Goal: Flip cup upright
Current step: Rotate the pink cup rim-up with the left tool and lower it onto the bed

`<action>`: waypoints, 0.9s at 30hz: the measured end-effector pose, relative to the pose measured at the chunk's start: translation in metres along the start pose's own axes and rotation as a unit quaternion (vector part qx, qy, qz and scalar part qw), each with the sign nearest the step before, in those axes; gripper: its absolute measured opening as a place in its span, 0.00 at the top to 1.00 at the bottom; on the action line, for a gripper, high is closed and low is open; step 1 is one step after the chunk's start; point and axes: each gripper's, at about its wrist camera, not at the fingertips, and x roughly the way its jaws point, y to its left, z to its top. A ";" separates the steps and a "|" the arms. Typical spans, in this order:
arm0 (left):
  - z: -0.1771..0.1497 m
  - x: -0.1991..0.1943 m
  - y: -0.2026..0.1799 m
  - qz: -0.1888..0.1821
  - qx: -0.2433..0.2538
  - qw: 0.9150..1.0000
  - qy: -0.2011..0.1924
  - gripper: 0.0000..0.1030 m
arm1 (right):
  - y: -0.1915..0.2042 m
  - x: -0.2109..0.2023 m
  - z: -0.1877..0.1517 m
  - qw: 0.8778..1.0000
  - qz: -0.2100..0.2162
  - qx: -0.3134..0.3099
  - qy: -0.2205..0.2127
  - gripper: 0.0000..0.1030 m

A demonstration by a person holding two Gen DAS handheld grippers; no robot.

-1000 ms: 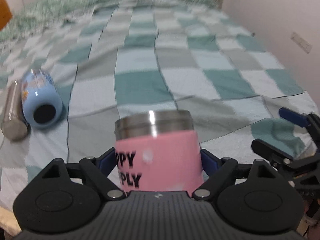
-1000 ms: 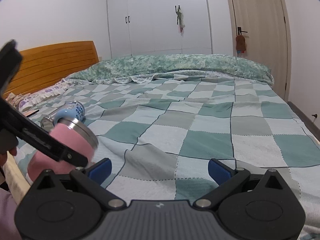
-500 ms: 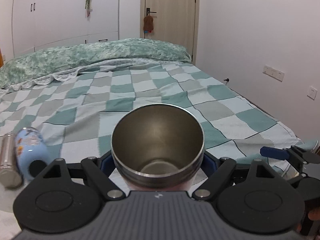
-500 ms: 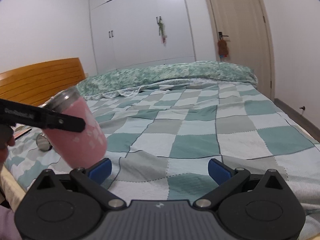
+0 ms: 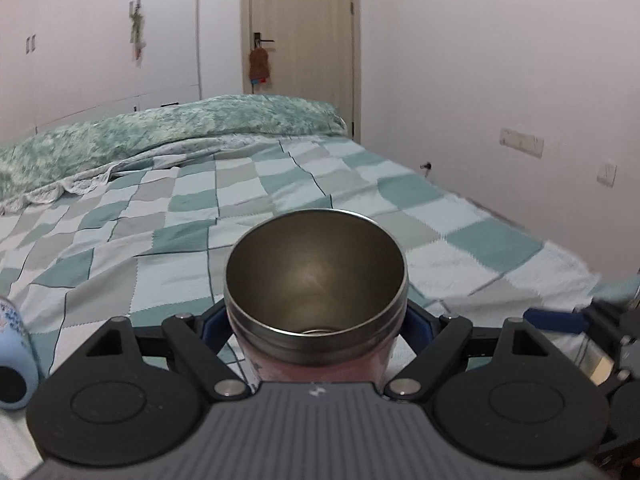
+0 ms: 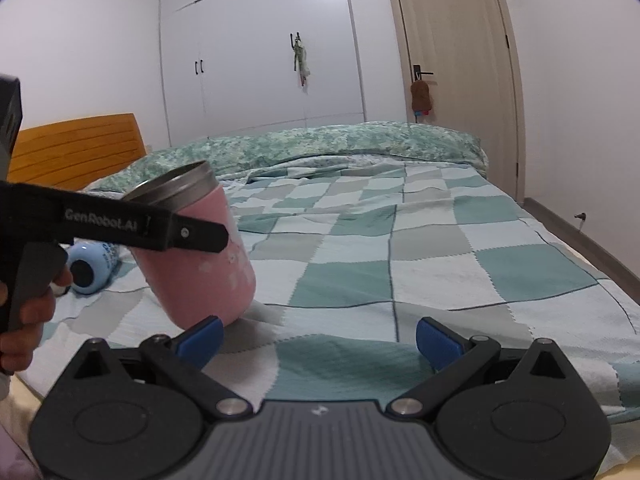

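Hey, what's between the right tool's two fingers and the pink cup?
Only bare checked blanket, seen in the right wrist view; the right tool is open and the pink cup sits left of it.

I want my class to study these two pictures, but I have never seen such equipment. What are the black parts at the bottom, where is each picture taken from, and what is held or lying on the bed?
A person holds two hand-held grippers, each with a camera looking along its jaws. The left camera looks into the steel mouth of the pink cup, which the left gripper clamps. The right camera shows that cup from the side, tilted, mouth uppermost. The right gripper is open, holding nothing. On the checked bedspread lies a light blue bottle.
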 end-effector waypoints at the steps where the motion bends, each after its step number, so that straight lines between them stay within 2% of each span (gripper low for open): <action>1: -0.006 0.007 -0.002 0.000 0.005 1.000 0.009 0.17 | -0.002 0.001 -0.001 1.000 -0.001 0.001 0.002 0.00; 2: -0.012 0.014 -0.003 0.000 0.008 1.000 0.020 0.17 | -0.003 0.002 -0.002 1.000 -0.003 0.002 0.003 0.00; 4: -0.024 0.010 -0.006 -0.001 0.027 1.000 -0.010 0.17 | -0.005 0.004 -0.004 1.000 -0.005 0.003 0.004 0.00; 8: -0.020 0.007 -0.005 -0.004 0.021 1.000 0.002 0.16 | -0.004 0.003 -0.005 1.000 -0.003 -0.005 0.005 0.00; 9: -0.019 0.007 -0.004 -0.004 0.017 1.000 0.004 0.14 | -0.003 0.004 -0.005 1.000 -0.004 -0.006 0.005 0.00; 10: -0.017 0.004 -0.002 -0.011 0.013 1.000 0.000 0.01 | -0.002 0.004 -0.004 1.000 -0.005 -0.007 0.006 0.00; 13: -0.011 -0.017 0.002 -0.022 0.008 0.999 -0.027 0.00 | 0.002 0.001 -0.001 1.000 -0.005 -0.010 0.004 0.00; 17: 0.005 -0.060 0.013 -0.012 -0.003 0.998 -0.060 0.00 | 0.014 -0.012 0.004 1.000 -0.007 -0.018 -0.004 0.00; 21: 0.008 -0.115 0.040 -0.003 -0.021 0.995 -0.097 0.00 | 0.033 -0.034 0.009 0.999 0.001 -0.026 -0.019 0.00; 25: -0.013 -0.169 0.075 0.018 -0.035 0.992 -0.121 0.00 | 0.057 -0.053 0.007 0.999 0.011 -0.029 -0.035 0.00; 27: -0.031 -0.190 0.091 0.044 -0.039 0.990 -0.127 0.00 | 0.071 -0.060 0.004 0.998 0.016 -0.027 -0.045 0.00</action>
